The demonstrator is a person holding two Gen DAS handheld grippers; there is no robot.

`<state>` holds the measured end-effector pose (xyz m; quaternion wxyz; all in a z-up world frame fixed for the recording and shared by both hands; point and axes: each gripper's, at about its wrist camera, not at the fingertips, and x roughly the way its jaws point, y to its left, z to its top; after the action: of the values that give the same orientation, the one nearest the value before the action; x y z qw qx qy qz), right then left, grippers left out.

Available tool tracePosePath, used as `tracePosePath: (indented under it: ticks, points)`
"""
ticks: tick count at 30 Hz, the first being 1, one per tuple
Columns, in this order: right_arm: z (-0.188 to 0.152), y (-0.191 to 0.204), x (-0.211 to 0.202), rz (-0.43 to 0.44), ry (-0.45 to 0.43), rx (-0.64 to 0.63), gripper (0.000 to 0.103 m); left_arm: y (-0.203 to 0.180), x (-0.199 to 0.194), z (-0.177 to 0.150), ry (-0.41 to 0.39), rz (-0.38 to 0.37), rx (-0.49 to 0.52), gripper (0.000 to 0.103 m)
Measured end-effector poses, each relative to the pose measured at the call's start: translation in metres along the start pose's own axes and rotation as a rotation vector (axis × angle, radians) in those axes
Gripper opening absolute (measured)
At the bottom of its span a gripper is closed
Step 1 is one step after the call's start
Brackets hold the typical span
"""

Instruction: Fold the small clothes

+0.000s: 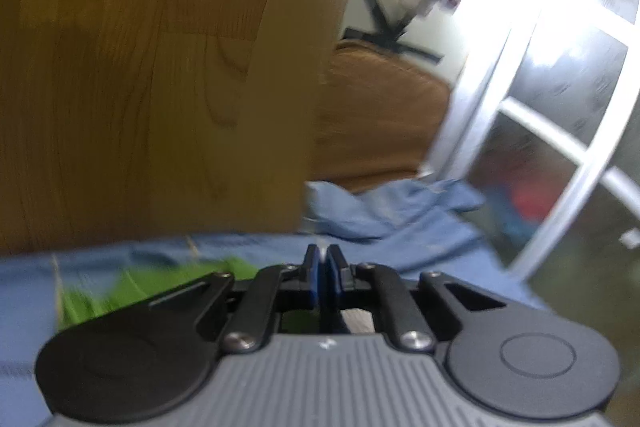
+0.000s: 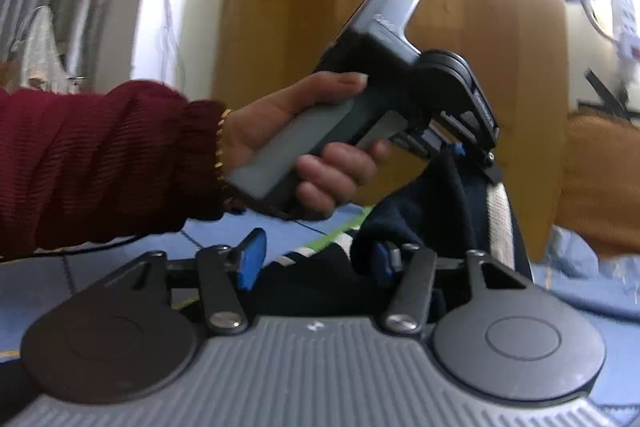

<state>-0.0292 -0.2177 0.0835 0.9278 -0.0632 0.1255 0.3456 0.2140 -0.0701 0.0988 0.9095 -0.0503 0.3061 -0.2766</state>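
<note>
In the right wrist view a dark navy garment point(image 2: 432, 203) with a white ribbed band point(image 2: 500, 223) hangs from my left gripper point(image 2: 460, 151), which a hand in a maroon sleeve holds above the blue sheet point(image 2: 280, 231). The garment's lower part drapes between the blue pads point(image 2: 252, 259) of my right gripper point(image 2: 316, 263), which is open. In the left wrist view my left gripper point(image 1: 325, 255) has its blue pads pressed together; the garment itself is hidden below it. A green patch point(image 1: 132, 287) lies on the blue sheet point(image 1: 420, 227) there.
A wooden headboard point(image 2: 360, 7) stands behind the bed and fills the left wrist view point(image 1: 140, 67) too. A tan cushion point(image 1: 380, 115) lies beyond the sheet. A white-framed glass door point(image 1: 560, 147) is at the right. A black chair base point(image 1: 384, 31) is far back.
</note>
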Motion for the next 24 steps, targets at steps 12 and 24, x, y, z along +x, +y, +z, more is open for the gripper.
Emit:
tracePosePath:
  ticks: [12, 24]
  points:
    - [-0.041, -0.068, -0.128, -0.298, 0.168, 0.253, 0.057, 0.068, 0.059, -0.014, 0.16, 0.057, -0.171, 0.022]
    - [-0.073, -0.057, -0.15, -0.345, 0.303, 0.343, 0.056, 0.012, 0.119, -0.001, 0.328, -0.021, -0.011, 0.011]
